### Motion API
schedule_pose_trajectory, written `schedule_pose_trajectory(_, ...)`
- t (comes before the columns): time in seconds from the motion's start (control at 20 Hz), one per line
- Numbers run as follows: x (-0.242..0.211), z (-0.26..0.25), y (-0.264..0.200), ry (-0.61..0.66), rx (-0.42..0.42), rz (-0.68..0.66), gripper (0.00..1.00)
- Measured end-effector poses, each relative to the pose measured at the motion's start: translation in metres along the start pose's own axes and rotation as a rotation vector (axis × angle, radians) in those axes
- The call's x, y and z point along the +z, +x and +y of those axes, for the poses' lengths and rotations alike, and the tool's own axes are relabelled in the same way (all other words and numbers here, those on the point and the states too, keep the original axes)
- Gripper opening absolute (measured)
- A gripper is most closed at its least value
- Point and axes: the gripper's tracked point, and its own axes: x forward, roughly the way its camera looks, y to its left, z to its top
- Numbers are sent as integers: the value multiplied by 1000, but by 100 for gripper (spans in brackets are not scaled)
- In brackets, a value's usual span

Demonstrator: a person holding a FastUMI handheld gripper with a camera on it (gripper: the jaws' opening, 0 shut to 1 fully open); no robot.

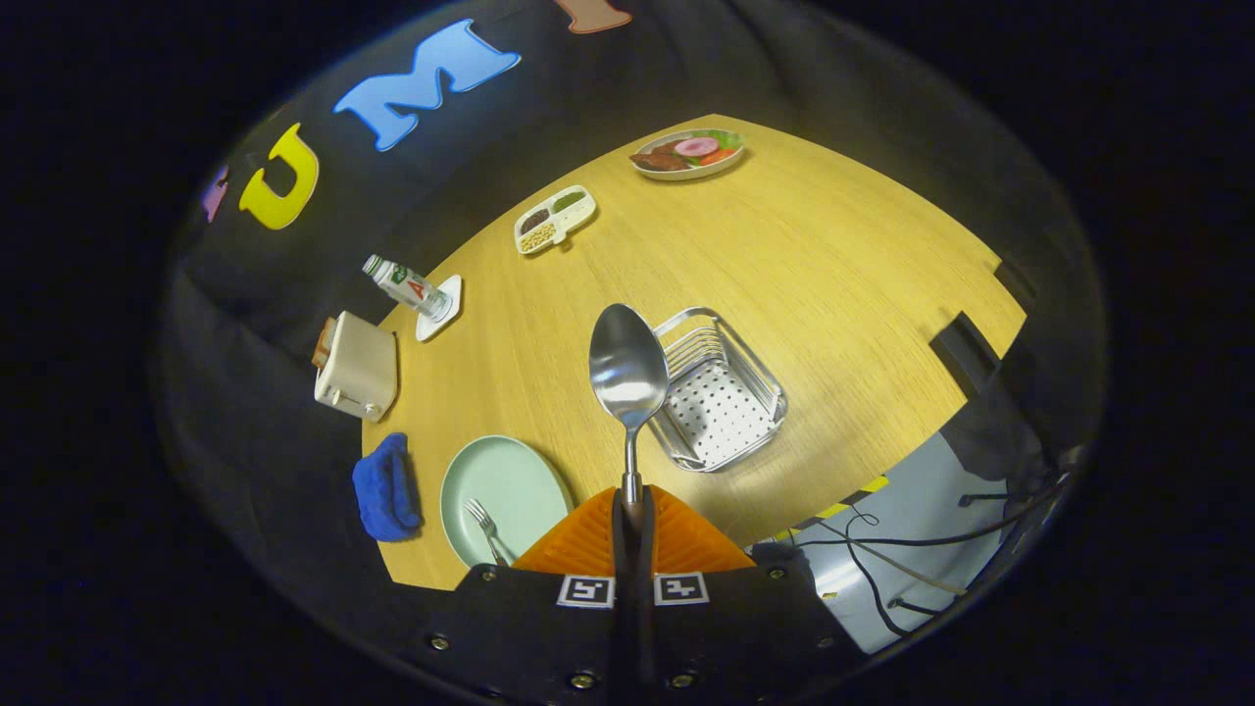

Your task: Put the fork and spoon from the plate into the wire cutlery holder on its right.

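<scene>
Item: gripper [632, 505], fingers clamped narrow on the handle of the spoon [627, 373], bowl carried high and forward so it clears the table [833, 265].
Item: wire cutlery holder [721, 392], at two o'clock from the fingers, just beside the spoon's bowl, apparently bare inside.
Item: fork [485, 528], lying on the plate [505, 485] at nine o'clock; likely waiting its turn.
Item: blue cloth [385, 487], beside the plate.

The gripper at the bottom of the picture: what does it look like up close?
The gripper has two ribbed, wedge-shaped fingers that meet at a point, shut on the handle of the spoon. Behind them sits a flat black body with small metal screws and two square black-and-white markers, one per side.
</scene>
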Motion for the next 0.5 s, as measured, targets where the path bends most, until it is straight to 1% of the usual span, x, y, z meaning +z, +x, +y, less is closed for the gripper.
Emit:
schedule_pose_trajectory(0.15,1,-25,-5,-8,-73,-2,1)
schedule_pose_trajectory(0.3,4,-43,-3,-117,-173,1,1)
schedule_pose_trajectory(0.5,0,-38,4,-165,-184,55,1)
